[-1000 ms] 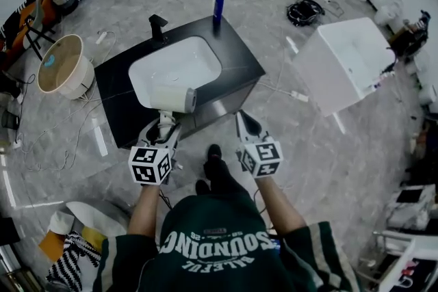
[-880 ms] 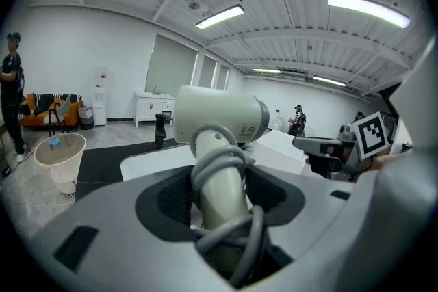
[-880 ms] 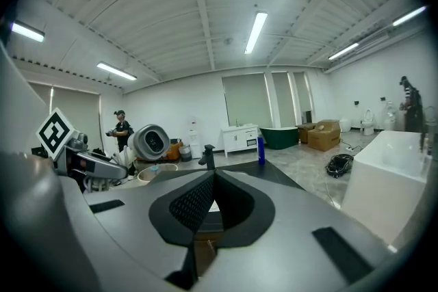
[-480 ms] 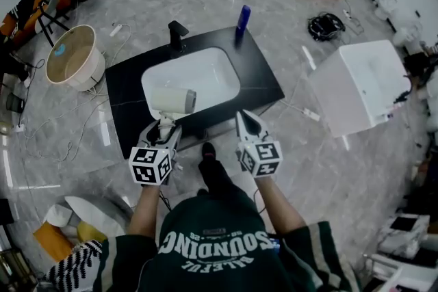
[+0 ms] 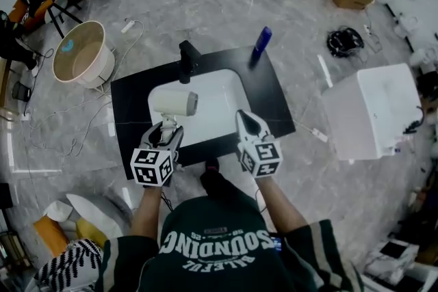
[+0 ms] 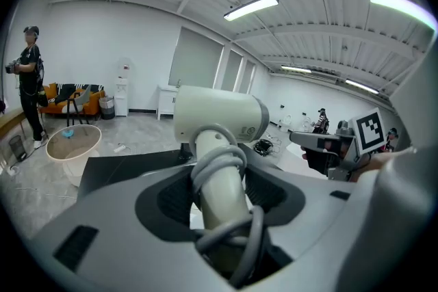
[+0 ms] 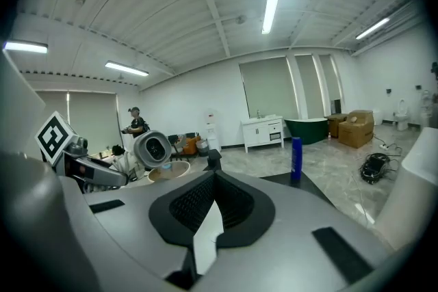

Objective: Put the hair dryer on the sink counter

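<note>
Head view: left claw (image 5: 166, 128) clamps the hair dryer (image 5: 174, 102) by its handle over the sink's near left; right claw (image 5: 246, 121), closed and empty, hangs above the black worktop (image 5: 275, 98).

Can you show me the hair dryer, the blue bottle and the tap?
hair dryer (image 5: 174, 102), head view, its white barrel.
blue bottle (image 5: 261, 42), head view, its middle.
tap (image 5: 186, 59), head view, its black body.

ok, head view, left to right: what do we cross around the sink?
Round beige tub → hair dryer → blue bottle → white box. Faucet left out: it overlaps the hair dryer.
</note>
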A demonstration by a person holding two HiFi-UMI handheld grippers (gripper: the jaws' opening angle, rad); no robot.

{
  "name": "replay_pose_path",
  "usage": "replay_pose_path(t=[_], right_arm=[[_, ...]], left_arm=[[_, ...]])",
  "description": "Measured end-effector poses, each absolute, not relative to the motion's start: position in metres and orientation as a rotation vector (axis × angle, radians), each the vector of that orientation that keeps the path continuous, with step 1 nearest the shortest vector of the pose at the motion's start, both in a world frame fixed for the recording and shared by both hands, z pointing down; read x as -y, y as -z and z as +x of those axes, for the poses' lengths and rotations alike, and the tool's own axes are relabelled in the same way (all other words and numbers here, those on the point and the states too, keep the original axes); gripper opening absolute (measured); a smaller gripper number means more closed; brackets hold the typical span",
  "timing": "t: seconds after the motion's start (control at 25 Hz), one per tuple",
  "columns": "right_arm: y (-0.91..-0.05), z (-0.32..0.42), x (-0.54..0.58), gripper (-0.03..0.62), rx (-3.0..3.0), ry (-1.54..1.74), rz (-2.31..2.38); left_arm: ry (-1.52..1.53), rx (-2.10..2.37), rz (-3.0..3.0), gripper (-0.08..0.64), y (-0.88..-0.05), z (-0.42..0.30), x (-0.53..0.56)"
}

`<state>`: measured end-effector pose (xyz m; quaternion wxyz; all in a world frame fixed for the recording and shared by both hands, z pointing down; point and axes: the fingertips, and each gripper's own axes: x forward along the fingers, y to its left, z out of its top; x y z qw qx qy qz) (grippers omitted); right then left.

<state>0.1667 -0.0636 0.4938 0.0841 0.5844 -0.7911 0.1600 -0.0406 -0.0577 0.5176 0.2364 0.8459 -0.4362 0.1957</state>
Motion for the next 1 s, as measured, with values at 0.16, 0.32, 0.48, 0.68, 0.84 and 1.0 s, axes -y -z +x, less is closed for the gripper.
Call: replay_pose_path(t=[0.16,0.32,0.48,0.68,0.84,1.0], right_arm=[[-0.496,0.161,0.104,0.002,2.401,-0.485,1.680],[-0.498,0.152,0.129,0.000,2.424,-0.486,1.617],[-0.503,0.138,0.142,0.002,2.433,-0.496,1.562],[-0.499,0.114,0.163,0.002,2.454,-0.496,1.527],[-0.499,0.101,0.178,0.001,2.457,-0.492,1.526],[-0.501,0.083,0.189,0.000,2.457,-0.498,1.501]], left_arm=[[-0.537,1.231,2.282,0.224,-0.522,-0.043,0.087],[-0.530,1.266,2.244,0.224,-0.525,-0.051,0.105],[-0.526,1.287,2.203,0.224,-0.531,-0.063,0.112],[-0.528,1.306,2.165,0.224,-0.537,-0.086,0.127],[-0.519,1.318,2.156,0.224,-0.535,-0.102,0.140],[-0.508,1.331,2.137,0.224,-0.539,-0.119,0.152]])
